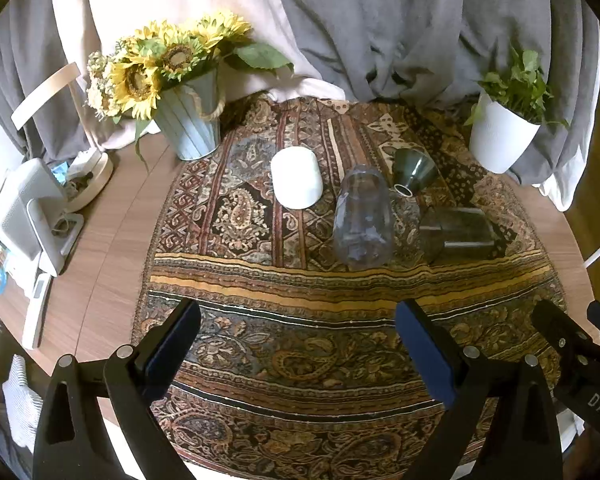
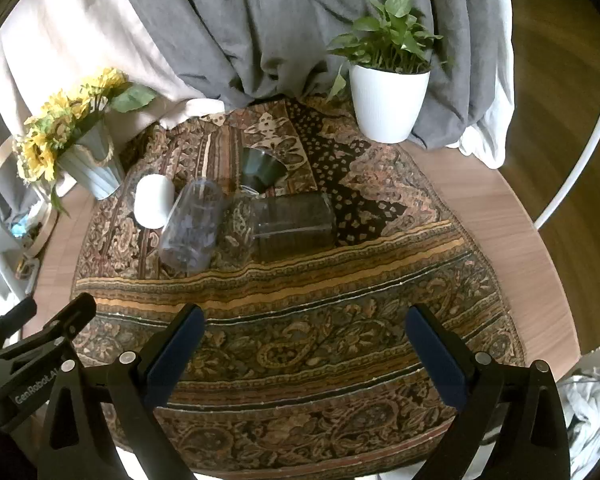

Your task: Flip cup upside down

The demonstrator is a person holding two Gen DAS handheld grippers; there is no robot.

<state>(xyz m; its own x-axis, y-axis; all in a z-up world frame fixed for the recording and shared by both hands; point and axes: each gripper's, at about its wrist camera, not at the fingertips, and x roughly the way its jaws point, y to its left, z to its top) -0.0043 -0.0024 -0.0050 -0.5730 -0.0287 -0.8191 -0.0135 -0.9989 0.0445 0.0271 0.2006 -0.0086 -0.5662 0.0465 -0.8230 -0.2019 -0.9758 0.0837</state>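
Note:
Several cups lie on their sides on a patterned cloth (image 1: 300,304). A white cup (image 1: 297,178) (image 2: 153,200) lies at the left. A clear glass (image 1: 363,220) (image 2: 192,226) lies beside it. A smoky glass (image 1: 458,233) (image 2: 290,228) lies at the right. A dark green cup (image 1: 414,172) (image 2: 262,168) lies behind them. My left gripper (image 1: 298,340) is open and empty, well short of the cups. My right gripper (image 2: 304,344) is open and empty too; it also shows at the right edge of the left wrist view (image 1: 580,340).
A pale bucket of sunflowers (image 1: 190,120) (image 2: 92,168) stands at the back left. A white pot with a green plant (image 1: 500,136) (image 2: 386,100) stands at the back right. Grey and pink curtains (image 1: 380,20) hang behind the round wooden table (image 1: 108,248). White devices (image 1: 32,216) sit at the left.

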